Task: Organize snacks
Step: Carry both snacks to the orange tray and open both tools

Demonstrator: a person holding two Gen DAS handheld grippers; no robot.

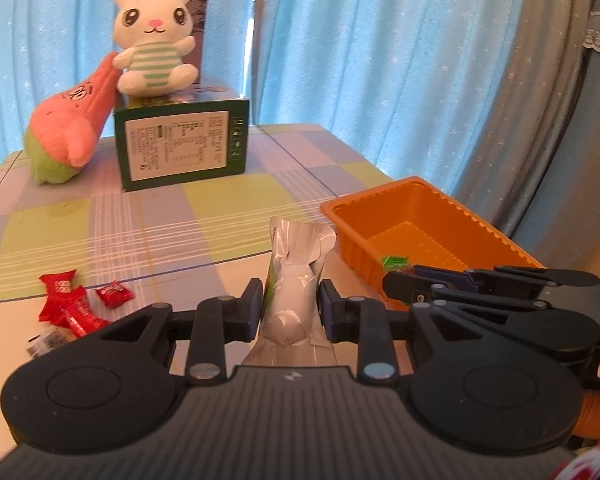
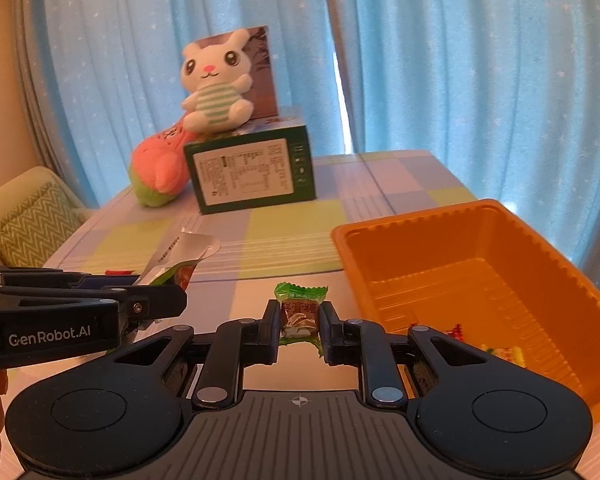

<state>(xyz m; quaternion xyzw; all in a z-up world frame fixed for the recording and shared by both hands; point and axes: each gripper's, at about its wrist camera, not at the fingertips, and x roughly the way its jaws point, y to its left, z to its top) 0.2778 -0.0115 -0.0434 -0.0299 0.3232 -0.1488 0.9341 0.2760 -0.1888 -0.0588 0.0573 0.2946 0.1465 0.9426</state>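
Nearest the left wrist camera, the left hand-held gripper [image 1: 291,306] pinches a silver snack pouch [image 1: 296,280] between its 2 fingers; the pouch stands upright, its crumpled top rising above the fingertips, held above the tabletop [image 1: 220,208]. In the right wrist view the same pouch [image 2: 180,256] sticks out of that gripper at the left edge, showing a green and red printed side.

The right hand-held gripper [image 2: 300,326] is pressed onto a green-wrapped candy [image 2: 300,312], whose twisted green end stands above the fingertips. It is held just beside the near left corner of the orange tray [image 2: 420,232], not inside it. From the left wrist camera this gripper [image 1: 392,280] crosses in front of the tray's near end, the candy's green tip [image 1: 396,261] just visible.

The orange tray [image 1: 380,200] sits on the right of the tabletop. At its near end lie a few wrapped sweets [image 2: 500,354], partly hidden behind the gripper.

On the left of the tabletop, several red candy wrappers [image 1: 72,304] lie loose in a small cluster.

Farther back stands a green box [image 1: 180,144] with a white label facing the cameras. A white plush rabbit [image 1: 156,40] in a striped top sits on it, and a pink and green plush toy [image 1: 72,128] leans against the box's left side. Blue curtains [image 1: 380,40] hang behind.
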